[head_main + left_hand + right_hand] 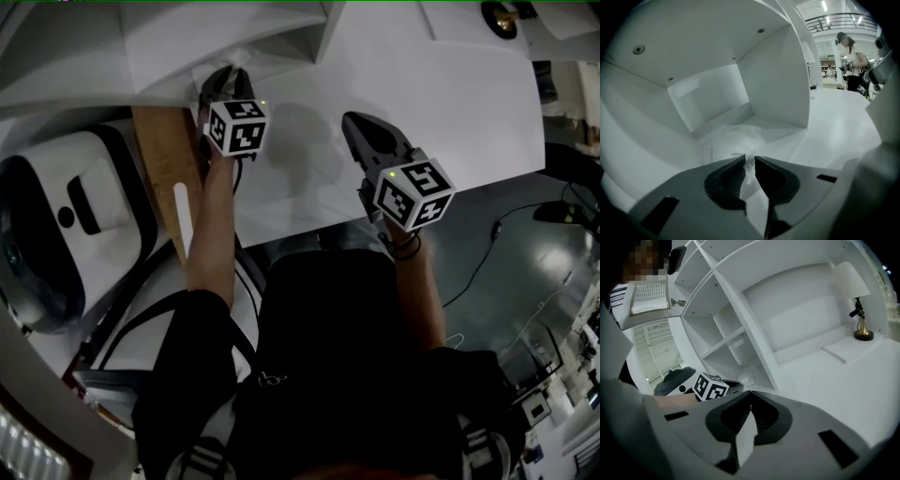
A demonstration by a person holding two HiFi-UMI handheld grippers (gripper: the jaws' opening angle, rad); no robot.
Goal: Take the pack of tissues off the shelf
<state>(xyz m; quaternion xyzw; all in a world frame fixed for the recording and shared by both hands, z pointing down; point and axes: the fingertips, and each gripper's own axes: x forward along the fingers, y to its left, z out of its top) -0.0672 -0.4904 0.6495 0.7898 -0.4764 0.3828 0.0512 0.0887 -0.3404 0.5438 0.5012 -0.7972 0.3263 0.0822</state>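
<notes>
1. The pack of tissues is found in the bottom cubby of the white shelf, lying on the cubby floor near the front edge. It's a soft white bundle in a crinkly clear wrap with a tiny line of print that can't be read.
2. A fold of that wrapper is pinched between the tips of the left gripper. The jaws are drawn in almost together with only the plastic between them. The pack itself is not lifted, as far as can be seen.
3. From the right gripper view, the same pack is seen as a pale lump just left of the upright divider, with the left gripper's marker cube right in front of it.
4. The right gripper is held over the white desktop, off to the side of the cubby. Its jaws are pressed together and nothing is caught between them.
5. Further out: a lamp with a white shade and a brassy base is parked at the back of the desk, and a wooden board is seen at the desk's left edge from the head view.
6. A person can be spotted way back in the room.
</notes>
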